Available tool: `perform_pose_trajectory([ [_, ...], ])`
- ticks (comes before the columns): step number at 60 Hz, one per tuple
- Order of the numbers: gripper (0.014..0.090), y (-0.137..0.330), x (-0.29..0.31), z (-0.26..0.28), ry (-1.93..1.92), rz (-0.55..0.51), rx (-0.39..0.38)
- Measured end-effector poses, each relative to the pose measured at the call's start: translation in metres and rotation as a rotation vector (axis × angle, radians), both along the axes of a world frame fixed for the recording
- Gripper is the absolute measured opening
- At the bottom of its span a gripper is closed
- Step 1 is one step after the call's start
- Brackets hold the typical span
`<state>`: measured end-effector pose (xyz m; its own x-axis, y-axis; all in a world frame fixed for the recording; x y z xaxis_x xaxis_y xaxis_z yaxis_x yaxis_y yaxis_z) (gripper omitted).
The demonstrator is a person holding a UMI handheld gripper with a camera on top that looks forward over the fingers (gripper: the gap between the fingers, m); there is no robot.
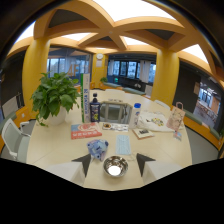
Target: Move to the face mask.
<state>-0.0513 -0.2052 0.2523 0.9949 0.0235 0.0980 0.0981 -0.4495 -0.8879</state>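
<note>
Lying flat on the pale round worktop (60, 150), the light blue rectangular face mask (123, 145) sits just beyond the tongs (114, 163), a little toward the right finger. The tongs are spread wide with nothing gripped, their dark pointed fingertips (83, 162) standing well apart. Between the fingertips rests a shiny round metal bowl (115, 166), clear of both fingers and sitting on the worktop by itself. The mask's near edge lies just behind the bowl's far rim.

Just left of the mask is a crumpled blue-and-white packet (97, 148), close beyond the left finger. Farther back on the left lies a flat red-and-white printed booklet (85, 130). Behind it stands a tall upright blue-and-white carton (86, 105), with a dark bottle (95, 108) just beside it. A leafy green plant in a white pot (54, 98) stands at the left edge of the worktop.

Beyond the mask, near the middle, are a grey boxy container (114, 112) and a clear bottle with a blue cap (136, 115). To the right lie a small dark-printed card (143, 132) and some white wrapped items (154, 121), and a pale pink paper bag with handles (176, 118) stands at the far right.

A white chair (14, 139) stands to the left of the worktop. Yellow columns (34, 65) and arched beams rise around the room.
</note>
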Motion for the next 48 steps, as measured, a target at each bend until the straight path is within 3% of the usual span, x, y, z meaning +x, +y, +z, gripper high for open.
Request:
perform_pose_trajectory([
  [23, 0.0861, 0.033, 0.024, -0.024, -0.018, -0.04, -0.04],
  [37, 0.0863, 0.115, 0.052, -0.053, -0.006, -0.039, -0.081],
  [38, 0.0827, 0.122, 0.055, -0.057, -0.005, -0.038, -0.087],
  [40, 0.0863, 0.137, 0.06, -0.064, -0.003, -0.038, -0.1],
  [48, 0.0862, 0.193, 0.08, -0.098, 0.002, -0.036, -0.144],
])
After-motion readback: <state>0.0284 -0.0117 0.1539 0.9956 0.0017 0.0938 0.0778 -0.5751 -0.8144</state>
